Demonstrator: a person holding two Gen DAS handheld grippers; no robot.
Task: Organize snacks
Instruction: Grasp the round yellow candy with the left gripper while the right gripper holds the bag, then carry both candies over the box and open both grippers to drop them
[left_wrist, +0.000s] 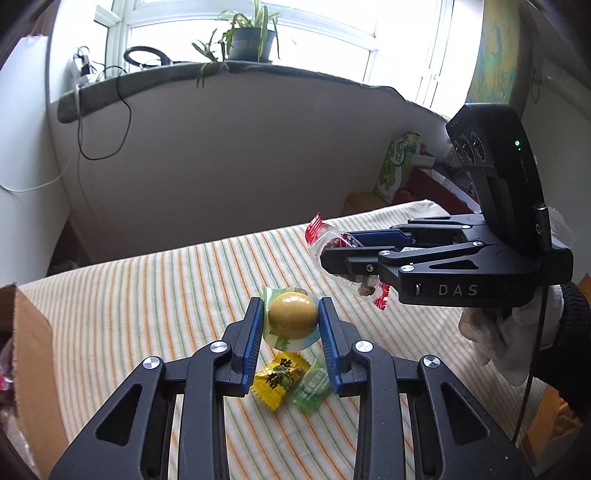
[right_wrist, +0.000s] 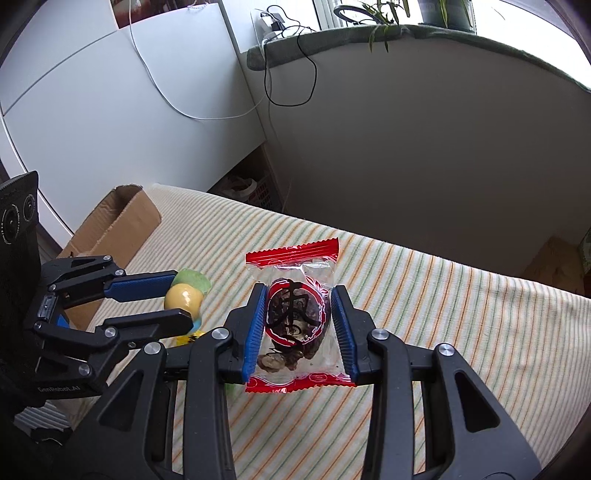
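Left wrist view: the left tongs (left_wrist: 291, 321) pinch a yellow ball snack (left_wrist: 292, 314) above the striped table (left_wrist: 147, 295), over a yellow candy (left_wrist: 279, 378) and green candy (left_wrist: 312, 386). The right tongs (right_wrist: 299, 325), marked "DAS", pinch a red-edged clear packet (right_wrist: 295, 317) above the table, its black character unclear.

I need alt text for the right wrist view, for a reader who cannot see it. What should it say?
The right gripper holds a clear, red-edged snack packet of dark dried fruit above a striped tablecloth. At left, the left gripper grips a yellow ball-shaped sweet, with a cardboard box behind it.
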